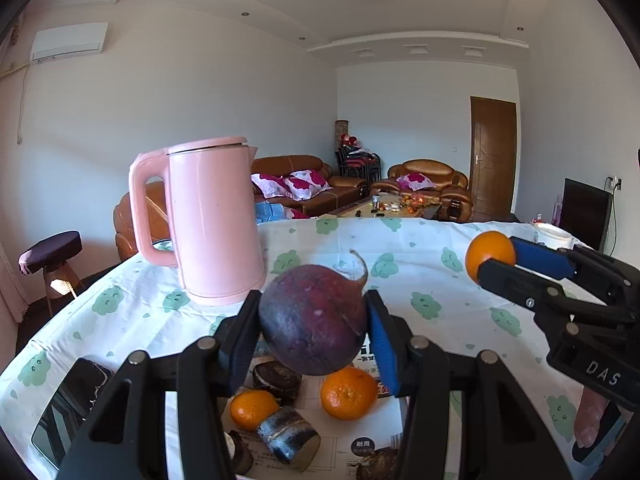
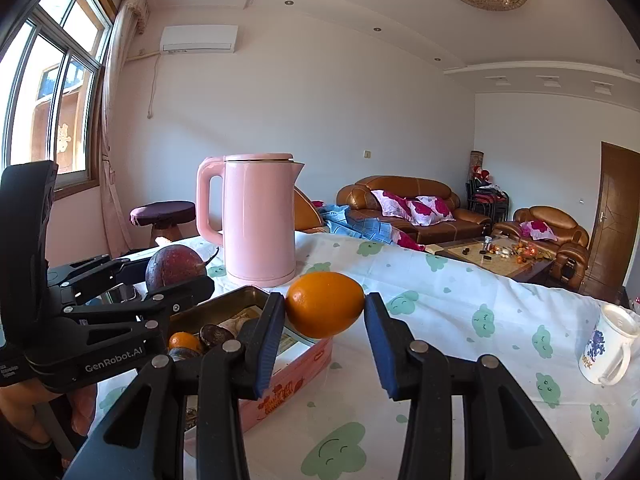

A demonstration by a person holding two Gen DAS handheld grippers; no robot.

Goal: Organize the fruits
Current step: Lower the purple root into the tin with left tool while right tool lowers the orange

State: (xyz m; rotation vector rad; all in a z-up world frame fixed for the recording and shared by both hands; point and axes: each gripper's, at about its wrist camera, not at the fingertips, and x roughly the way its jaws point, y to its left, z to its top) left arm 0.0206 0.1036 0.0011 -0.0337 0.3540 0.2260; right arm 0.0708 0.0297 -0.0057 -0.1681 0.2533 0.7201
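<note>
The left gripper (image 1: pixel 314 332) is clamped on a big dark purple fruit (image 1: pixel 314 320) with a little curly stem. It holds the fruit up in the air, right over the pink tin box (image 2: pixel 288 384). The right gripper (image 2: pixel 325 312) is clamped on an orange (image 2: pixel 325 304). That orange hangs in the air too, above the right edge of the box.

The box sits on the surface (image 2: pixel 460 300), which has a white cloth with green smiley shapes. It is in front of the pink kettle (image 1: pixel 216 220). Inside the box there are already two small oranges (image 1: pixel 349 392) and some dark round pieces (image 1: pixel 278 378).

I think the job now is to carry each fruit to its own spot. To do it well, keep both squeezes just as firm as now, so nothing slips. The purple fruit is heavy and round, so it could roll out if the gripper tips. Move slowly and keep the two grippers apart so they do not bump.

Stay away from the kettle, which could fall over. On the right side of the surface stands a white mug (image 2: pixel 608 348). Keep the orange clear of it. Put each fruit down low before letting go.
</note>
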